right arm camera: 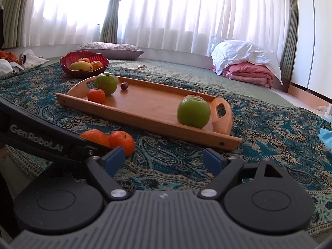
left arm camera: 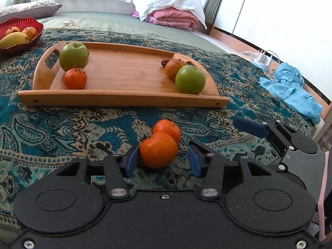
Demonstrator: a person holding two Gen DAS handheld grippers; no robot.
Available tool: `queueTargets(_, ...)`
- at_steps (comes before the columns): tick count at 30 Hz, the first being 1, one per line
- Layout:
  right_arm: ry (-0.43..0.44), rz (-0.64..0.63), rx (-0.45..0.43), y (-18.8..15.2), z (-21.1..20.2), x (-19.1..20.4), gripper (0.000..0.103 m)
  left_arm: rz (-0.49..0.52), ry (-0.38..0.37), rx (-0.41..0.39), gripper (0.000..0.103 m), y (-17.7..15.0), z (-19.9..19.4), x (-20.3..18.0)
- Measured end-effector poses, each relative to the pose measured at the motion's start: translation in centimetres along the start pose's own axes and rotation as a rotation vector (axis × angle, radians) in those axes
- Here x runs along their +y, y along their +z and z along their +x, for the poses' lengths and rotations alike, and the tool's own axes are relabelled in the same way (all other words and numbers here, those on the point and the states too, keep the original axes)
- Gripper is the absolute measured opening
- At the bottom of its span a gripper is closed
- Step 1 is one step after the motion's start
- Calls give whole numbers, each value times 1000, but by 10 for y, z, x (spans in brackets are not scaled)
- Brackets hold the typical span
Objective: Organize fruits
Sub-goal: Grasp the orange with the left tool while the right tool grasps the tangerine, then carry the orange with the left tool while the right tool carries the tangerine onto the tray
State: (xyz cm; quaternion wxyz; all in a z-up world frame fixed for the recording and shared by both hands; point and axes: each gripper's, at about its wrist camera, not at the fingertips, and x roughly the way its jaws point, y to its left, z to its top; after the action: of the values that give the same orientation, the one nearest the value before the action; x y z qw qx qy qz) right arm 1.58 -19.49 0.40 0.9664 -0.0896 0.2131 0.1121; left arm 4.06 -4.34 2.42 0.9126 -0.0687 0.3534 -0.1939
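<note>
Two oranges lie on the patterned blanket in front of the wooden tray. My left gripper is open around the near orange; the left pad touches it, the right pad stands apart. The far orange touches the near one. The tray holds a green apple and a small orange at its left end, and a green apple, a brownish orange and a dark date at its right end. My right gripper is open and empty over the blanket, right of the two oranges.
A red bowl with mangoes stands at the far left, also in the right wrist view. A light blue cloth and a white charger lie at the right. Folded pink and white bedding and a pillow sit behind.
</note>
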Motion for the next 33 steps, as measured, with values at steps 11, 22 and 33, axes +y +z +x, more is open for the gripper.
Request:
queueTargets(11, 104, 55, 34, 6, 10, 10, 89, 24, 84, -92, 37, 12, -15, 6)
queueTargets(22, 147, 137, 63, 19, 29, 25, 61, 1, 172, -121, 37, 22, -19, 27)
queueTargets(33, 130, 192, 89, 19, 36, 26, 44, 8, 206, -121, 37, 21, -16, 30)
